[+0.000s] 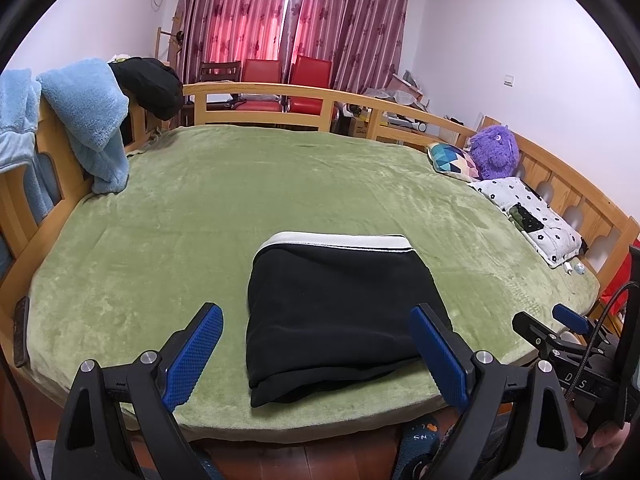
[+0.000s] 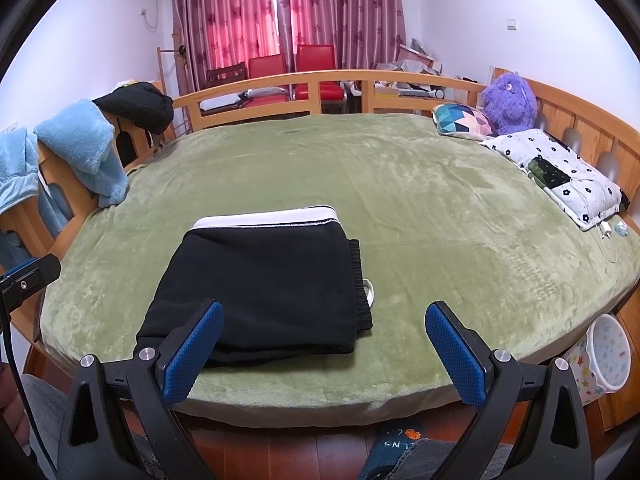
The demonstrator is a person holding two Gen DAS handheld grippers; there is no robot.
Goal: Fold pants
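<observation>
Across the green blanket (image 1: 240,208) covering the wooden-railed bed (image 1: 304,98), the scene I watched from my remote station looked all but settled: the black pants (image 1: 336,312) lay near the bed's front edge as a compact, squared bundle, several layers deep, the white waistband (image 1: 336,242) turned toward the far side. I judged the folding to be essentially done, the bundle left close to the edge because that was where both tools could reach it. From the right wrist view, a ribbed black cuff (image 2: 360,280) and a bit of white stuck out along the bundle's right side, the one untidy spot that might have wanted a tuck. Pushed well clear of the work were a blue fleece (image 1: 88,120) draped over the left rail, a purple plush toy (image 1: 496,148) and a patterned cushion (image 1: 452,160) against the headboard side, and a flowered pillow (image 1: 532,216) beside them, leaving open blanket around the garment. The left gripper (image 1: 316,356) hung just short of the bundle with its blue pads (image 1: 192,360) spread wide to either side of it, gripping nothing and not touching the cloth. The right gripper (image 2: 324,356) was likewise wide open and empty, held off the bed's edge with its left pad over the bundle's near corner in the picture.
</observation>
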